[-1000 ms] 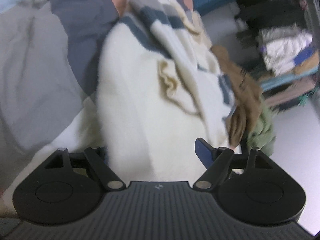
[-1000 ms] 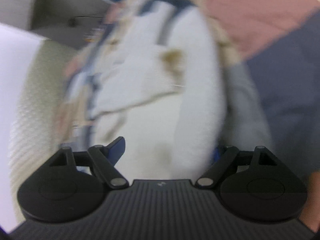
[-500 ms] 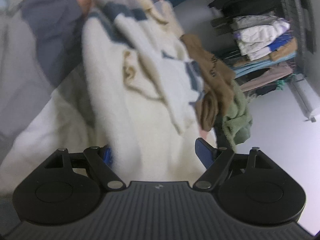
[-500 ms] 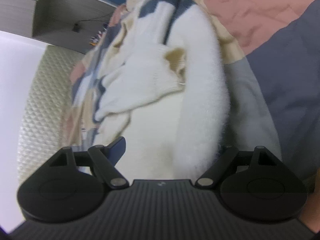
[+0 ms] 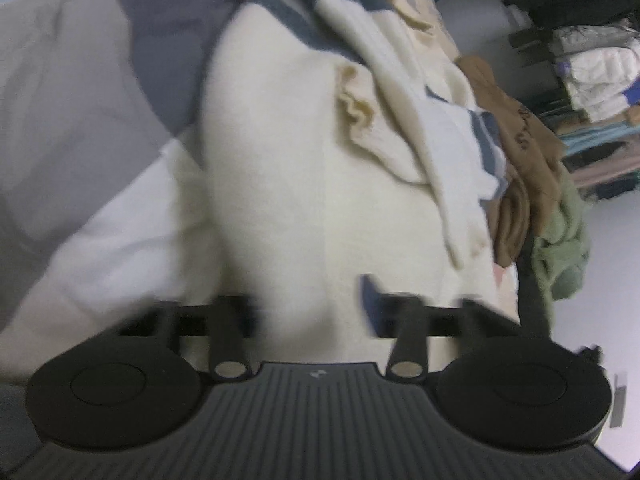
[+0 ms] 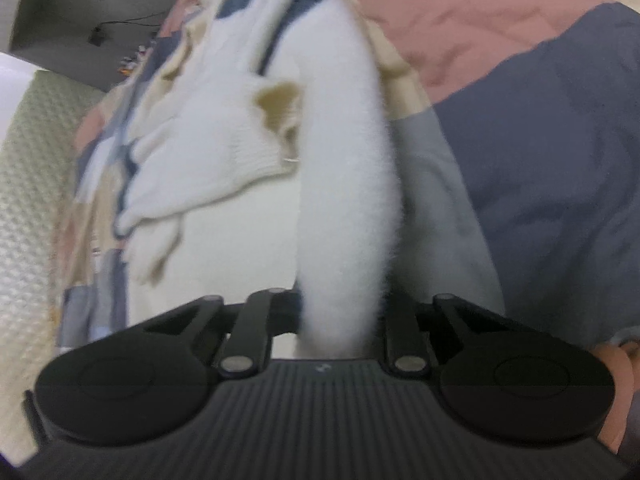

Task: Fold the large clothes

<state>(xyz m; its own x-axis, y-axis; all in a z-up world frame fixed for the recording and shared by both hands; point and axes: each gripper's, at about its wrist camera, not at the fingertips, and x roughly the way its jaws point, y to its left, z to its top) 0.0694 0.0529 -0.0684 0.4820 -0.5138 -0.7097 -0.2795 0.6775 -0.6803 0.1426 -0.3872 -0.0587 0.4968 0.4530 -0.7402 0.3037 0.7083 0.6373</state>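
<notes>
Sweater (image 5: 288, 184): 1 large cream fuzzy knit w/ navy stripes at far end, lying lengthwise on the bed, running away from both cams; a ribbed cuff or hem (image 5: 354, 108) is flipped up mid-body. It rests on the quilt (image 6: 540, 128), patchwork of pink, navy, grey. Left gripper (image 5: 308, 308): jaws closing, cream fabric bunched between them; the blue pad on one side shows, the other is hidden by cloth and blur, so can't confirm a full pinch yet. Right gripper (image 6: 340, 320): jaws closing too, a thick roll of the near edge (image 6: 344, 184) rising straight out from between them, links drawn in tight on it; reads as pinching the knit. Part of a hand (image 6: 612, 376) shows at the rt edge of the right wrist view. Step, my read: grasp phase of a fold, both grippers taking the near edge, approx one at each side. Next move prob needs both grips firm, then lift together and carry the edge over toward the striped end, keeping it taut and level so the loose cuff doesn't get trapped inside. Fuzzy pile may slip; thick bunch could unroll. Outward: 1 brown garment (image 5: 520, 148) and 1 green one (image 5: 560, 248) hanging off the bed's side; shelves (image 5: 592, 64) w/ folded stacks beyond, count unclear. Grippers: 2. Sweaters in hand: 1.
</notes>
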